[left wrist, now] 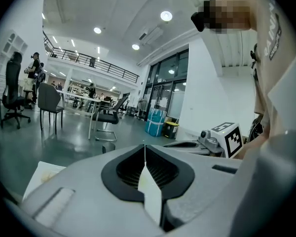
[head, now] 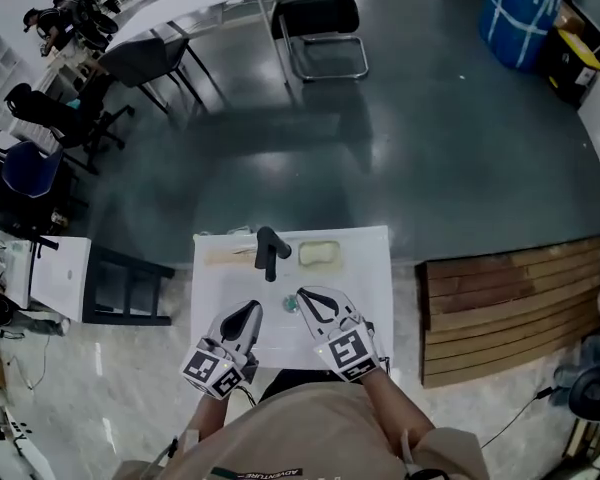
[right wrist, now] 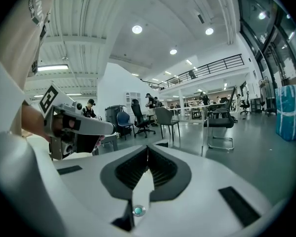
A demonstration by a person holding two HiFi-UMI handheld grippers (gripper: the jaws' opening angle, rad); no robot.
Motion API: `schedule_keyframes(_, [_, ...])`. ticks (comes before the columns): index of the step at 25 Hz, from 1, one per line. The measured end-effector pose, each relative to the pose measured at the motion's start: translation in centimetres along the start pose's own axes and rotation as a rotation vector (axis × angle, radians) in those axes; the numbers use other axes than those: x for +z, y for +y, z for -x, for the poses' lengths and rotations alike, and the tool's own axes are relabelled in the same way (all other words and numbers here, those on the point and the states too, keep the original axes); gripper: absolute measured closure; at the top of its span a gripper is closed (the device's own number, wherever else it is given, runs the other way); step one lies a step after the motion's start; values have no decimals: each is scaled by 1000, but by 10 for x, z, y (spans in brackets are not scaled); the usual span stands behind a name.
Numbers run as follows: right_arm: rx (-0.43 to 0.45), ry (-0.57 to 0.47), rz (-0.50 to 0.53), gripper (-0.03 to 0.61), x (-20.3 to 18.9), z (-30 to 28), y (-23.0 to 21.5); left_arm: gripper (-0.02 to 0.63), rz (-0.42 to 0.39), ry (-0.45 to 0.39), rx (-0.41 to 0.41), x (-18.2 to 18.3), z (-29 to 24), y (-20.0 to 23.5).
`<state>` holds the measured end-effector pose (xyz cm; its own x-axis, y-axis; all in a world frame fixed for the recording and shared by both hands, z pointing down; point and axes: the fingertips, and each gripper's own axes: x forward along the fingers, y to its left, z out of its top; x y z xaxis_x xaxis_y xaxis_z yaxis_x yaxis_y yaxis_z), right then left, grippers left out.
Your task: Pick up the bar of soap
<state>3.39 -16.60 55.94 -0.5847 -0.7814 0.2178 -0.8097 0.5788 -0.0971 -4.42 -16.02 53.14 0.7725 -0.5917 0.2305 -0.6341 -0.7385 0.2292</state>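
Soap: the pale yellow-green rectangular bar of soap (head: pixel 319 254) lies flat at the far right of the white basin top (head: pixel 375 268), just right of the black tap (head: pixel 270 251).
Left gripper: the grey-and-black left gripper (head: pixel 252 310) is over the near left of the basin, its fingers pressed together with nothing between them.
Right gripper: the matching right gripper (head: pixel 303 295) is over the near right, its fingers closed and empty, its tips apart from the soap.
Between the grippers: a small round teal drain (head: pixel 290 306).

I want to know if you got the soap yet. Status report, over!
Left gripper shut, empty. Right gripper shut, empty. Bar of soap untouched on sink ledge, beyond right gripper. Black faucet beside it, not blocking.
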Motion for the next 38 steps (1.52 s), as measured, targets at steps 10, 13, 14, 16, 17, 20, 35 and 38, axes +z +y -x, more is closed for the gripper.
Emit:
schedule_keyframes(10, [-114, 57, 4, 574, 6, -5, -20, 621, 1, 17, -101, -7, -19, 22])
schedule_keyframes(13, [-141, 97, 35, 574, 3, -9, -27, 621, 8, 6, -136, -9, -23, 24])
schedule_keyframes(14, [-145, 106, 32, 574, 2, -12, -30, 621, 9, 6, -145, -9, -24, 24])
schedule_keyframes(16, [-145, 114, 1, 574, -2, -19, -34, 621, 8, 13, -163, -11, -23, 27])
schedule_keyframes(17, [-147, 121, -10, 574, -7, -23, -34, 621, 6, 21, -169, -14, -21, 30])
schedule_keyframes(20, [-167, 161, -2, 574, -22, -30, -36, 621, 5, 57, -178, -29, -16, 38])
schedule_keyframes(35, [17, 563, 274, 414, -121, -85, -64, 621, 9, 131, -206, -50, -30, 48])
schedule_keyframes(38, [98, 676, 342, 402, -144, -97, -74, 621, 16, 138, -192, -49, -32, 54])
